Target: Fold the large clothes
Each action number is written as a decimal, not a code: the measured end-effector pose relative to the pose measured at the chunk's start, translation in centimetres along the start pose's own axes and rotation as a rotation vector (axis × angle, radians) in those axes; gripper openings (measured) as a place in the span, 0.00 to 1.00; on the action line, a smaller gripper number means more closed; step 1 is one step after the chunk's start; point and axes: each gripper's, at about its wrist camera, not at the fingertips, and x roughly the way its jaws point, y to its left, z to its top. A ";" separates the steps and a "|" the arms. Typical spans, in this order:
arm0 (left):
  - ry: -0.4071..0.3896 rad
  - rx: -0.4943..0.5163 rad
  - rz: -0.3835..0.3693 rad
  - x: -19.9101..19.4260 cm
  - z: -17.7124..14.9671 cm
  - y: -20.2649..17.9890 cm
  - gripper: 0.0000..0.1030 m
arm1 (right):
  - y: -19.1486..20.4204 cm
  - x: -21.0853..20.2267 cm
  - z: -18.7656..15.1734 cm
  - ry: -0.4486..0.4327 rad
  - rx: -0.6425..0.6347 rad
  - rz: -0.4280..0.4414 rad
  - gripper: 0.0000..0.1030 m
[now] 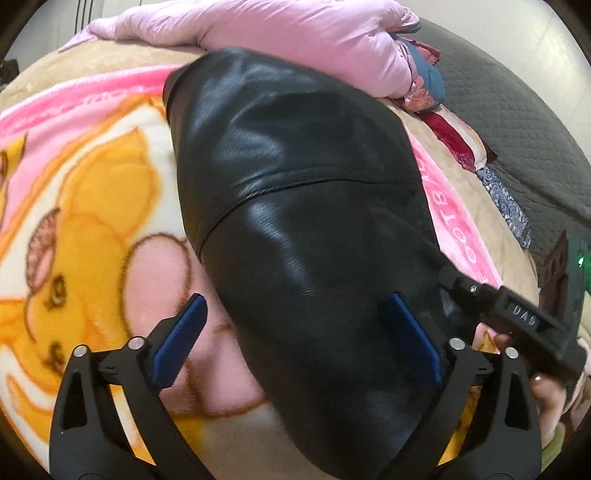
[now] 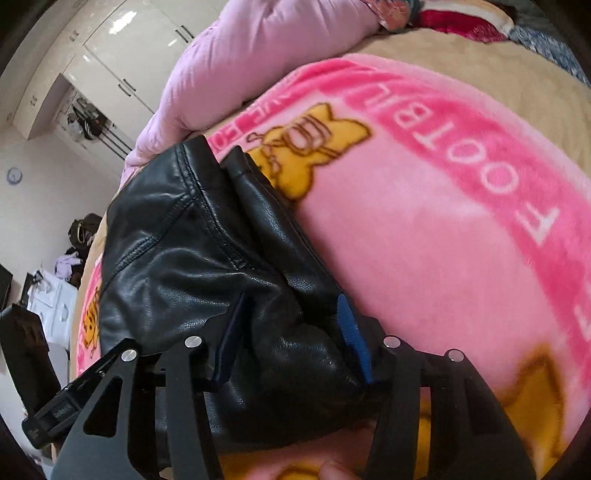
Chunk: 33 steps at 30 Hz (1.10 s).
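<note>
A black leather jacket (image 1: 295,206) lies folded lengthwise on a pink and yellow cartoon blanket (image 1: 92,192). My left gripper (image 1: 295,332) is open, its blue fingers spread wide over the jacket's near end, one finger over the blanket. In the right wrist view my right gripper (image 2: 291,325) has its blue fingers around a bunched fold of the jacket (image 2: 177,236) at its edge, with leather filling the gap. The right gripper's body also shows in the left wrist view (image 1: 517,317) at the jacket's right edge.
A pink padded coat (image 1: 280,33) lies at the far end of the bed, also seen in the right wrist view (image 2: 243,62). Patterned fabrics (image 1: 491,173) and a dark grey quilt (image 1: 517,110) lie to the right. White wardrobes (image 2: 122,48) and clutter stand beyond the bed.
</note>
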 end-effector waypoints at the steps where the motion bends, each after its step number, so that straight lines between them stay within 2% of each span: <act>1: -0.002 -0.007 -0.007 0.2 -0.1 0.1 0.90 | 0.0 0.1 -0.2 -0.002 -0.005 -0.007 0.47; 5: -0.011 -0.035 -0.031 0.7 -0.2 0.4 0.92 | 0.6 0.2 -1.0 -0.023 -0.051 -0.054 0.47; 7: -0.020 -0.042 -0.032 0.2 -0.2 0.4 0.92 | 0.7 -0.6 -1.1 -0.028 -0.042 -0.039 0.47; 12: -0.040 0.015 -0.026 -0.9 -0.6 -0.8 0.91 | 1.5 -2.8 -0.9 -0.084 -0.063 0.014 0.50; 18: -0.038 0.015 -0.026 -1.7 -0.9 -0.7 0.91 | 2.3 -4.6 -1.1 -0.122 -0.092 0.037 0.59; 20: -0.041 0.021 -0.016 -1.9 -1.0 -0.8 0.91 | 2.5 -5.0 -1.1 -0.130 -0.107 0.023 0.69; 23: -0.038 0.027 -0.011 -1.9 -0.9 -1.0 0.91 | 1.8 -4.6 -0.8 -0.112 -0.107 -0.007 0.81; 26: -0.020 0.030 -0.010 -1.5 -1.1 -1.0 0.91 | -0.2 -2.2 -0.6 -0.017 -0.074 -0.008 0.85; 28: -0.015 0.026 -0.009 -1.3 -1.2 -1.0 0.91 | -1.8 -0.7 -0.7 0.057 0.010 0.074 0.86; 29: -0.014 0.020 -0.011 -1.3 -1.3 -0.9 0.91 | -3.2 0.5 -0.9 0.118 0.118 0.180 0.86; 30: -0.012 0.014 -0.015 -1.3 -1.2 -0.7 0.91 | -3.7 0.8 -1.1 0.134 0.158 0.213 0.86; 33: -0.013 0.030 0.001 -1.8 -1.2 -0.5 0.91 | -2.2 0.3 -1.8 0.132 0.101 0.196 0.85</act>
